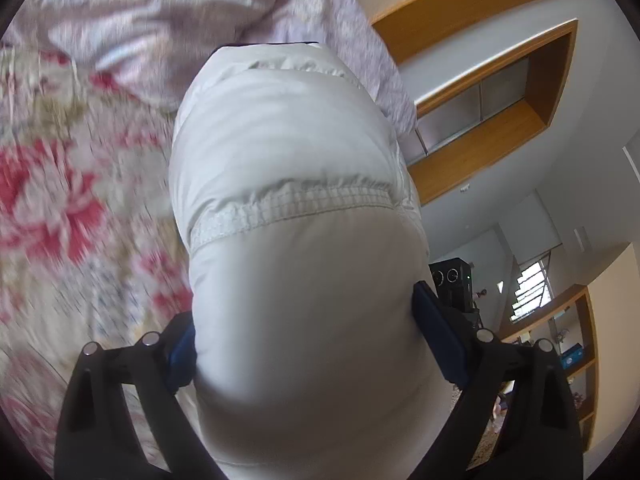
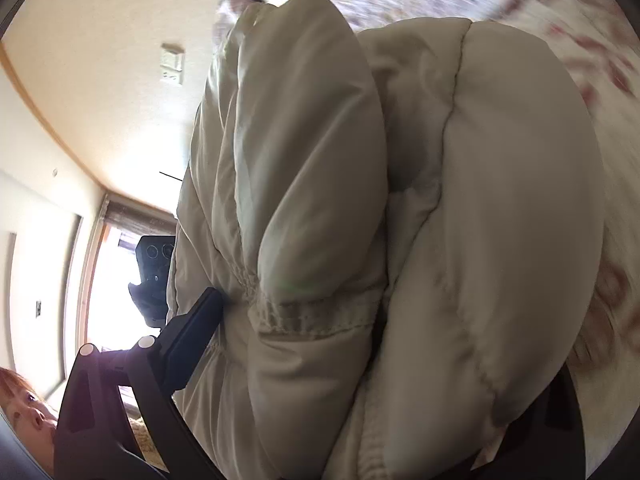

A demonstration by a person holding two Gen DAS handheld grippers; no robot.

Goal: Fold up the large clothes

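A cream puffer jacket fills the middle of the left wrist view, held up above a floral bedspread. My left gripper is shut on the jacket, its blue pads pressing both sides of a padded section. In the right wrist view the same jacket bulges in thick folds. My right gripper is shut on the jacket too; its left blue pad shows, and the right finger is hidden behind the fabric.
A pink crumpled quilt lies at the head of the bed. Wooden wall shelves and a window are beyond. A black camera device stands in the room. A person's face shows at the lower left.
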